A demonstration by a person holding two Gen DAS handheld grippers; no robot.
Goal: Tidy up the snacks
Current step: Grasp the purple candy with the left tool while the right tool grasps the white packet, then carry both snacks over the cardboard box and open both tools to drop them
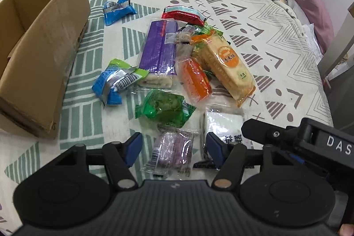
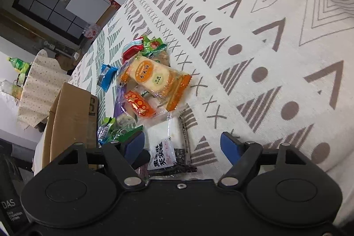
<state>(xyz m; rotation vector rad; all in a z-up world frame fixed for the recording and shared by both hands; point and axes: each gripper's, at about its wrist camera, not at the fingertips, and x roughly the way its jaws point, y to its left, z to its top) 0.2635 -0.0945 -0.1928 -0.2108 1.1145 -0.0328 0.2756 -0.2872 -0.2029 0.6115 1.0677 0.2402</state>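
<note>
Your snack pile (image 1: 177, 63) sits mid-table on the cloth (image 1: 254, 14), cardboard box (image 1: 42, 59) to its left, pillow (image 1: 309, 6) far right.

Your left gripper (image 1: 174, 148) sits at the bottom centre of its own view, pitched steeply downward, its blue-padded fingers (image 1: 132, 148) parted and pressing on nothing. Your right gripper (image 2: 183, 147) fills the lower part of its own view, angled down less steeply, its blue pads (image 2: 230, 147) set wider apart and also free of contact. In the left wrist view, the right gripper's black body comes in from the right edge at lower right, close beside the left one. A fingertip shows at the bottom right corner there.
</note>
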